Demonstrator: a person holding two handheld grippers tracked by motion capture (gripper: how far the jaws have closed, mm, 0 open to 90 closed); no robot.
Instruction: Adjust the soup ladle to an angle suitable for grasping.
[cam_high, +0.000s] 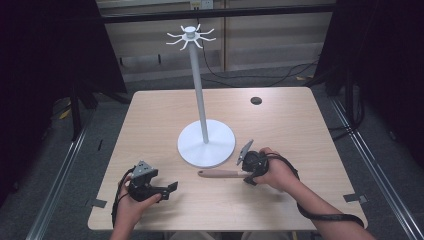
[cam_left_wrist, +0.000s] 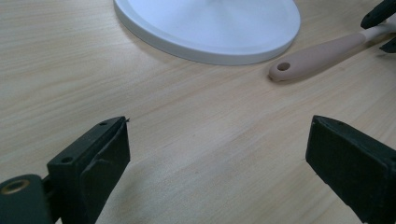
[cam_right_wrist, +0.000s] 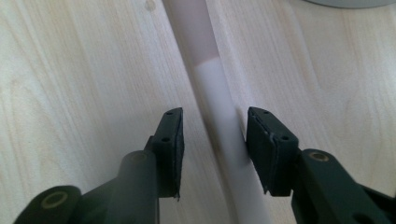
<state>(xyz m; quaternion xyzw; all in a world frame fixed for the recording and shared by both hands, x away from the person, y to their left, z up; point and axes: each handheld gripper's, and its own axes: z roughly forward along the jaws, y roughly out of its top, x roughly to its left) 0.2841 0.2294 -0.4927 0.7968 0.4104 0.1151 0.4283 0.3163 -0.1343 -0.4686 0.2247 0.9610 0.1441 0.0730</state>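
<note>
A utensil (cam_high: 217, 173) with a beige handle and a white neck lies flat on the wooden table (cam_high: 150, 120), just in front of the white stand's round base (cam_high: 206, 142). My right gripper (cam_high: 245, 174) straddles the white neck (cam_right_wrist: 215, 93). In the right gripper view (cam_right_wrist: 214, 126) the right pad (cam_right_wrist: 261, 140) sits close against the neck, while a gap remains at the left pad (cam_right_wrist: 173, 140). The left gripper (cam_high: 172, 187) rests at the front left, open and holding nothing. In the left gripper view (cam_left_wrist: 217, 144) its jaws stand wide apart over bare wood, with the handle's holed end (cam_left_wrist: 317, 56) farther off.
The stand's thin pole (cam_high: 200, 85) rises to a ring of white hooks (cam_high: 190, 35). A small black round cap (cam_high: 256, 100) sits in the tabletop at the back right. Dark curtains and floor cables surround the table.
</note>
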